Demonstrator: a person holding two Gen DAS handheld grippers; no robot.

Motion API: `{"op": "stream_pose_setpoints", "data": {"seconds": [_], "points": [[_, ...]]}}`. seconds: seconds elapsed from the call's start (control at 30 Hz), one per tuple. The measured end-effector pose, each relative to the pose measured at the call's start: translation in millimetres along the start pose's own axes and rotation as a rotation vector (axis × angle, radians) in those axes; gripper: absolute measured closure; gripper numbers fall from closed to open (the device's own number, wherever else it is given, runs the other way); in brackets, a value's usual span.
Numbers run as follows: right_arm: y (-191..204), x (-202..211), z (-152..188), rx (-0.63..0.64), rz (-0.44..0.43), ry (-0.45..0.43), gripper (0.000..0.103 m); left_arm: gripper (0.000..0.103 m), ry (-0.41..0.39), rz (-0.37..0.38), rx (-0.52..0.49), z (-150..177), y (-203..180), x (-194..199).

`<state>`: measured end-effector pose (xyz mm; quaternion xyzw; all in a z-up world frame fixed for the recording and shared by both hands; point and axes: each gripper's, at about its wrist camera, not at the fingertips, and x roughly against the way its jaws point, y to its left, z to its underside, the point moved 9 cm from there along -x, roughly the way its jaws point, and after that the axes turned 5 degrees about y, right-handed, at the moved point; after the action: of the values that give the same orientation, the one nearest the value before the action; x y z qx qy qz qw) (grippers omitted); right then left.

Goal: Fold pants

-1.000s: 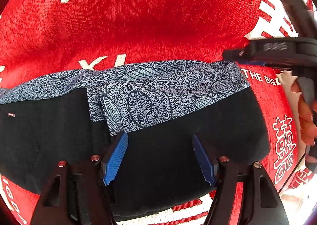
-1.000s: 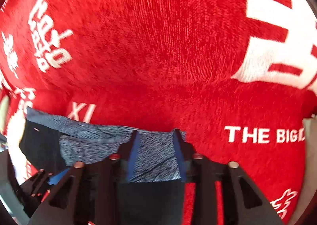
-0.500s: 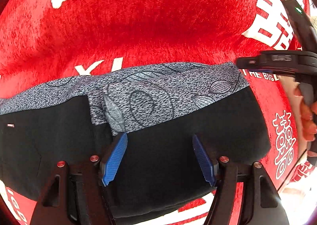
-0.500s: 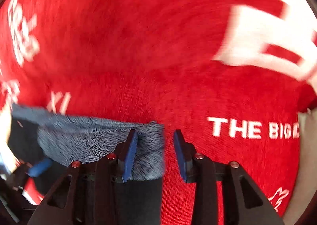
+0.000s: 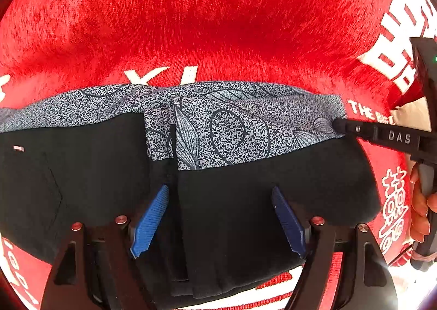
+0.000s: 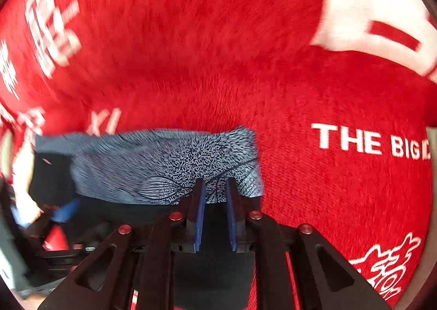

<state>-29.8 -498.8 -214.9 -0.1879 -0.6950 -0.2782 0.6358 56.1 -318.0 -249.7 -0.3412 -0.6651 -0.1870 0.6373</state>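
Pants folded on the red cloth, your right tongs pinching the far right corner.

Pants (image 5: 245, 200): black, with a grey speckled leaf-print band (image 5: 232, 130) along the far edge; they lie flat across the red cloth (image 5: 218, 37) with white lettering, folded layers stacked at the near middle. Your left tongs (image 5: 221, 217) are spread wide, blue pads apart, hovering over the black fabric and holding nothing. Your right tongs (image 6: 214, 200) are nearly closed, a narrow gap between the pads, with the edge of the printed band and the black fabric between them; in the left wrist view the tip (image 5: 341, 125) sits on the band's right corner. Right wrist view is motion-blurred. Your right hand (image 5: 420, 206) shows at the right edge, on the handle.
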Motion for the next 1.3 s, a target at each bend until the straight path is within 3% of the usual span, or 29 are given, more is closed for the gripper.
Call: {"op": "stream_pose_setpoints", "data": {"seconds": [0.13,0.33,0.53,0.63,0.73,1.0,1.3], "points": [[0,13,4,-0.011,-0.017,-0.010,0.086,0.024,-0.004,-0.013,-0.001,-2,-2,-3],[2,39,42,-0.045,-0.067,-0.012,0.084,0.024,0.005,-0.015,0.011,-5,0,-3],[13,48,73,-0.100,-0.126,-0.001,0.071,0.024,0.028,-0.031,0.047,-6,-1,-2],[20,45,74,-0.088,-0.130,0.005,0.069,0.024,0.027,-0.055,0.064,-5,2,1],[23,46,72,-0.075,-0.138,0.012,0.067,0.013,0.025,-0.082,0.100,-4,9,2],[23,45,70,-0.071,-0.136,0.018,0.054,0.013,0.025,-0.091,0.132,1,19,11],[32,45,65,-0.050,-0.134,0.016,0.053,0.013,0.033,-0.105,0.157,8,32,13]]}}
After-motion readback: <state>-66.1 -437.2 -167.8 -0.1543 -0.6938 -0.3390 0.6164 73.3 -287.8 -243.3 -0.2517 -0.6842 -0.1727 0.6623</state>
